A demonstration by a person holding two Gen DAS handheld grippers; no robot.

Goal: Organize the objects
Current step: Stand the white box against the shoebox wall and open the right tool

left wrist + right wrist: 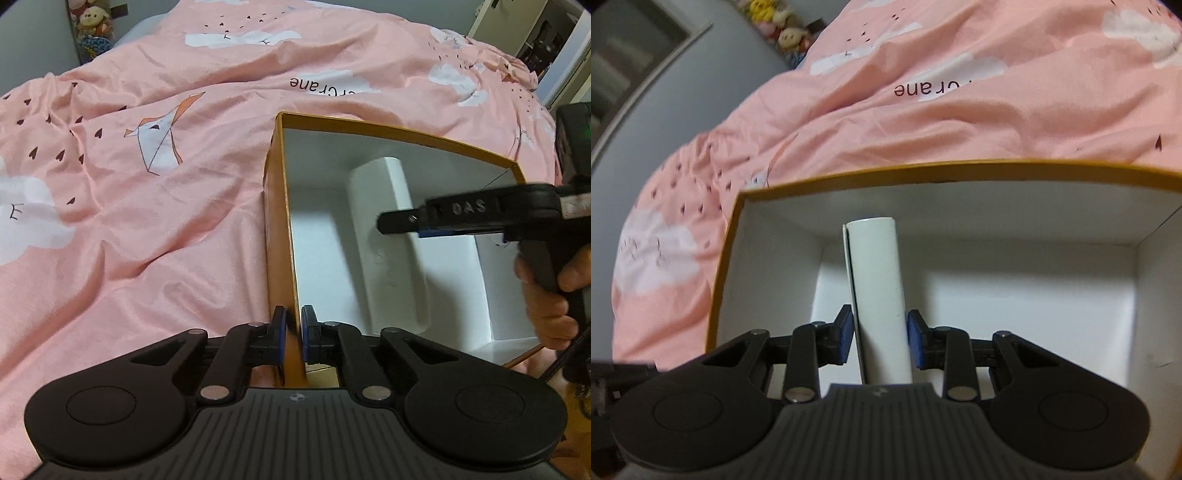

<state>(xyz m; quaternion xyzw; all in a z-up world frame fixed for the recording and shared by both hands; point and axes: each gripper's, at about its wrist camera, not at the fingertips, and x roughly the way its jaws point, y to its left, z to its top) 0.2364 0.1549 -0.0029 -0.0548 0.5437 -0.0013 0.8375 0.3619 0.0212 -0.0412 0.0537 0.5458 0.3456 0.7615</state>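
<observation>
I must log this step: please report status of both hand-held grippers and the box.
Left hand-held gripper shut on orange box wall. Right hand-held gripper shut on white pack, inside box. Nothing in the way.

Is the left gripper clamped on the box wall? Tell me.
Yes. In the left wrist view the left gripper has its blue pads pressed on either side of the orange box wall.

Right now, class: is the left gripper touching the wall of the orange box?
Touching. The left wrist view shows the left gripper shut on the orange box, its blue pads pressed against both faces of the near wall.
</observation>
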